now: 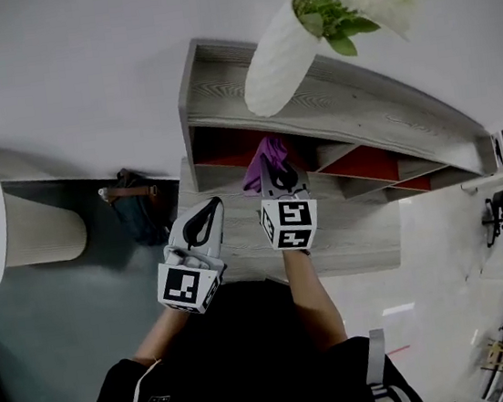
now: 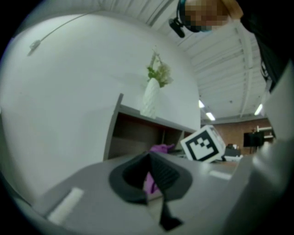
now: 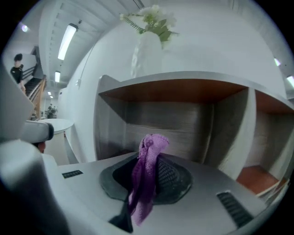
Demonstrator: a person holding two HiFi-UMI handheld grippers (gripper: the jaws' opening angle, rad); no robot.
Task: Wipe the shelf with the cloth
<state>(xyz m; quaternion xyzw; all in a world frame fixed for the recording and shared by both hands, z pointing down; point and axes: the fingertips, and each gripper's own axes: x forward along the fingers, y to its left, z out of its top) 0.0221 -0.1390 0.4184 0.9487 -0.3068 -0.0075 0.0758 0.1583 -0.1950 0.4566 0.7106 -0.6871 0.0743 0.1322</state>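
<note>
Between the jaws of my right gripper (image 3: 146, 183) the purple cloth (image 3: 150, 147) is pinched tight. A bunched knob pokes out past the tips and a loose tail hangs back toward me. Straight ahead of that knob is the shelf (image 3: 183, 121), and I am facing its end compartment: back wall dead ahead, side wall to the gripper's left, a divider off to its right. In the head view the cloth's tip sits at the mouth of that compartment; I cannot tell whether it touches the wood. The shelf's long axis runs away to the gripper's right, with more compartments that way. So I judge the wipe should push forward into this bay and then sweep rightward. A white vase (image 1: 276, 54) stands on the top board, above and ahead of the gripper, so I'd keep the stroke low, under that board.

My left gripper (image 1: 206, 215) hangs just left of the right one and a little farther back from the shelf. Its jaws are closed together on nothing I can make out. A sliver of purple shows in their slit in its own view, probably the cloth beyond. The right gripper is nearer and carries the cloth, so the move is its to make.
</note>
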